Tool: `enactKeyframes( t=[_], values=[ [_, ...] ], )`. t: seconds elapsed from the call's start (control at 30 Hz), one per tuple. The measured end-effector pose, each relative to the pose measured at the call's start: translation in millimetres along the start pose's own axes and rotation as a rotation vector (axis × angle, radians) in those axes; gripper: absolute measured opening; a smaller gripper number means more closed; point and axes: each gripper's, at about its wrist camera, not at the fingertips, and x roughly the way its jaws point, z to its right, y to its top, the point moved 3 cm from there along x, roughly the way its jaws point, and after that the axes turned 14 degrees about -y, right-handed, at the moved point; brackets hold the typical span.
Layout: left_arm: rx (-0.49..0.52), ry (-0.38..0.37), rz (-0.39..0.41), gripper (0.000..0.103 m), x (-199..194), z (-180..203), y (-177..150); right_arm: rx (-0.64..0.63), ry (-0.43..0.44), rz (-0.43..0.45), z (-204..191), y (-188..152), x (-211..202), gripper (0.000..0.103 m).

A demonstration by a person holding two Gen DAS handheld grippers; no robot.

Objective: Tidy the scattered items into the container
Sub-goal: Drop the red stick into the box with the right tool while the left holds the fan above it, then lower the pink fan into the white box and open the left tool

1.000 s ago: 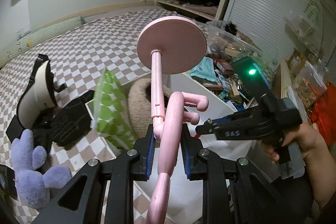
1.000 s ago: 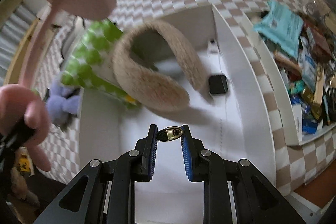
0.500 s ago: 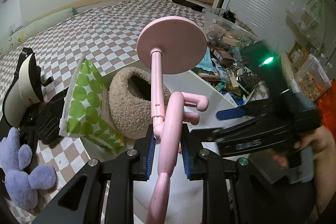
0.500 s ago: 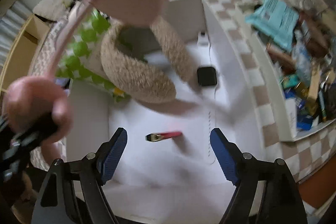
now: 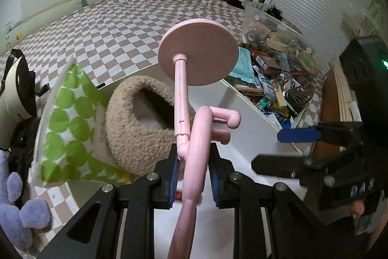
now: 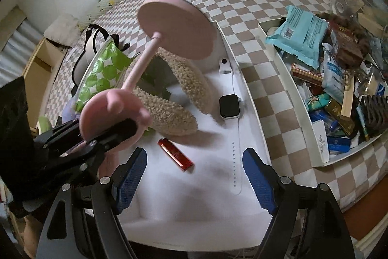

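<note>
The left gripper [image 5: 194, 176] clenches a pink plastic stand with a round disc base [image 5: 197, 51] above the white rectangular container [image 6: 194, 210]. The right gripper [image 6: 194, 180] hangs released over a red metallic lighter [image 6: 175, 154] lying inside.

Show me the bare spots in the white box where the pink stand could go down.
Inside the white box, the near floor between the red lighter and the front wall is bare, as is the patch between lighter and watch strap. The far end is crowded: fuzzy slipper, green-dotted pouch, smartwatch. The left hand-held gripper holds the pink stand.
</note>
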Motion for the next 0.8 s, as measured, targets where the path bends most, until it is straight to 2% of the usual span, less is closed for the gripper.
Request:
enactKeyframes(
  t=[0.23,0.6,0.67,0.73,0.8],
  values=[
    [0.012,0.057,0.014,0.023,13,-5,12,-0.023,-0.028,-0.011,1,-2,5,0.081],
    [-0.095,0.034,-0.028,0.023,36,-14,3,-0.061,-0.051,0.006,-1,-3,-1,0.081],
    [-0.107,0.019,-0.031,0.029,35,-14,2,-0.059,-0.054,0.004,1,-3,0,0.081],
    [-0.126,-0.014,-0.026,0.046,31,-13,1,-0.056,-0.058,0.004,2,-2,0,0.081],
    [-0.123,-0.016,-0.029,0.047,29,-12,0,-0.053,-0.062,0.006,4,-2,-1,0.081]
  ],
)
